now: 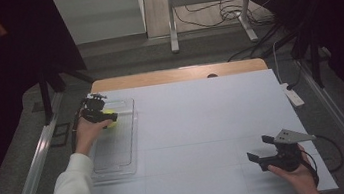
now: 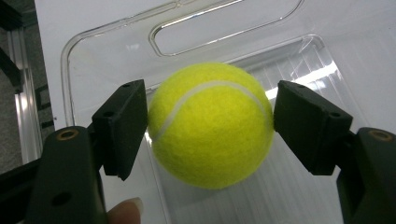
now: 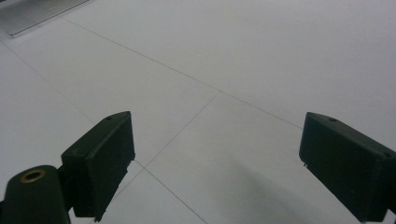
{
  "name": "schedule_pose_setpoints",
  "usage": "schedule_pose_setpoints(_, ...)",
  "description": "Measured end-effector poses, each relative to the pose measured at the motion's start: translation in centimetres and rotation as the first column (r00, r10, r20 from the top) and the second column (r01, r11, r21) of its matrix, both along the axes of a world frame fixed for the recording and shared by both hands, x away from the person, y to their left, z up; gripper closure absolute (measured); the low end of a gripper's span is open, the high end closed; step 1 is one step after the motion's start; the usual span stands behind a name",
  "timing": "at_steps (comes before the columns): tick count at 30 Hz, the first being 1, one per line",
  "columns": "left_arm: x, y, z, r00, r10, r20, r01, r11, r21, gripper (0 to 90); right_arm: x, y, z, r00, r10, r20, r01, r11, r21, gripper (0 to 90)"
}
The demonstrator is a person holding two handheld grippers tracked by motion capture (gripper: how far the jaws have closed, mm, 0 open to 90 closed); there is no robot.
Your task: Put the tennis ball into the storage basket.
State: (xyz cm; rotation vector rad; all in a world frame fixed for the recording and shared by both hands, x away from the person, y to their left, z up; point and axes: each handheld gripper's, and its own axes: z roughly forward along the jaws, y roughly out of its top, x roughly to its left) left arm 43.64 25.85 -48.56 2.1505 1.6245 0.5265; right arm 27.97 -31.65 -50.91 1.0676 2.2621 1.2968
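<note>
High view: At the table's left edge, the left gripper (image 1: 103, 117) holds a tennis ball (image 1: 111, 119) over a clear plastic bin (image 1: 117, 159); the right gripper (image 1: 263, 151) waits well apart on the white tabletop (image 1: 203, 123).
Left gripper view: Both black pads clamp the tennis ball (image 2: 211, 123), one on each side, above the bin's ribbed floor (image 2: 308, 74).
Right gripper view: Jaws spread wide over bare tabletop (image 3: 233, 70), nothing between them.
Step in hand: Likely placing the ball in the bin.
Next move: Lowering, then releasing cleanly so the ball cannot roll out.

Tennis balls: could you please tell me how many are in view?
1: the tennis ball sits clamped in the left gripper over the clear plastic bin.
</note>
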Motion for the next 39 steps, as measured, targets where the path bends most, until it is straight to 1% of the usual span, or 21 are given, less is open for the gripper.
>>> schedule_pose_setpoints(4,-0.1,0.1,0.1,0.9999,0.004,0.010,-0.004,1.0000,0.000,25.6,0.0,0.0,0.0,1.0000,0.001,0.001,-0.001,1.0000,0.000,10.6)
schedule_pose_setpoints(7,-0.2,0.3,0.2,0.9998,0.004,0.022,-0.004,0.9998,-0.022,22.4,0.0,0.0,0.0,1.0000,0.000,0.000,0.000,1.0000,0.000,10.6)
schedule_pose_setpoints(8,-0.2,0.3,0.2,0.9998,0.004,0.022,-0.004,0.9998,-0.022,20.7,0.0,0.0,0.0,1.0000,0.000,0.000,0.000,1.0000,0.000,10.6)
schedule_pose_setpoints(9,-0.3,0.4,0.4,0.9995,0.002,0.031,-0.001,0.9995,-0.031,20.7,0.0,0.0,0.0,1.0000,0.000,0.000,0.000,1.0000,0.000,10.6)
schedule_pose_setpoints(13,-0.7,0.7,0.9,0.9980,0.000,0.063,0.004,0.9977,-0.068,16.0,0.0,0.0,0.0,1.0000,0.000,0.000,0.000,1.0000,0.000,10.6)
schedule_pose_setpoints(14,-0.7,0.7,0.9,0.9980,0.000,0.063,0.004,0.9977,-0.068,15.3,0.0,0.0,0.0,1.0000,0.000,0.000,0.000,1.0000,0.000,10.6)
schedule_pose_setpoints(15,-0.8,0.9,1.1,0.9973,-0.004,0.074,0.009,0.9970,-0.077,15.3,0.0,0.0,0.0,1.0000,0.000,0.000,0.000,1.0000,0.000,10.6)
schedule_pose_setpoints(17,-1.0,1.0,1.2,0.9967,-0.001,0.081,0.010,0.9949,-0.101,14.5,0.0,0.0,0.0,1.0000,0.000,0.000,0.000,1.0000,0.000,10.6)
schedule_pose_setpoints(21,-1.3,1.2,1.3,0.9955,-0.002,0.095,0.013,0.9923,-0.123,13.7,0.0,0.0,0.0,1.0000,0.000,0.001,0.000,1.0000,-0.001,10.6)
schedule_pose_setpoints(22,-1.4,1.3,1.4,0.9950,-0.002,0.100,0.016,0.9904,-0.137,13.6,0.0,0.0,0.0,1.0000,0.000,0.001,0.000,1.0000,-0.001,10.6)
schedule_pose_setpoints(24,-1.5,1.3,1.5,0.9947,-0.003,0.103,0.018,0.9896,-0.143,13.5,0.0,0.0,0.0,1.0000,0.000,0.001,0.000,1.0000,-0.001,10.6)
schedule_pose_setpoints(28,-2.0,1.4,1.8,0.9920,-0.010,0.126,0.032,0.9842,-0.174,13.4,0.0,0.0,0.0,1.0000,-0.001,0.001,0.001,1.0000,-0.001,10.6)
schedule_pose_setpoints(33,-2.4,1.4,1.9,0.9895,-0.027,0.142,0.053,0.9813,-0.185,13.3,0.0,0.0,0.0,1.0000,0.000,0.001,0.000,1.0000,-0.001,10.6)
schedule_pose_setpoints(37,-3.0,1.2,2.2,0.9865,-0.040,0.159,0.072,0.9769,-0.201,13.4,0.0,0.0,0.0,1.0000,0.000,0.001,0.000,1.0000,-0.001,10.6)
schedule_pose_setpoints(39,-3.3,1.2,2.4,0.9839,-0.049,0.172,0.085,0.9739,-0.211,13.5,0.0,0.1,0.0,1.0000,0.001,0.001,-0.001,1.0000,-0.001,10.6)
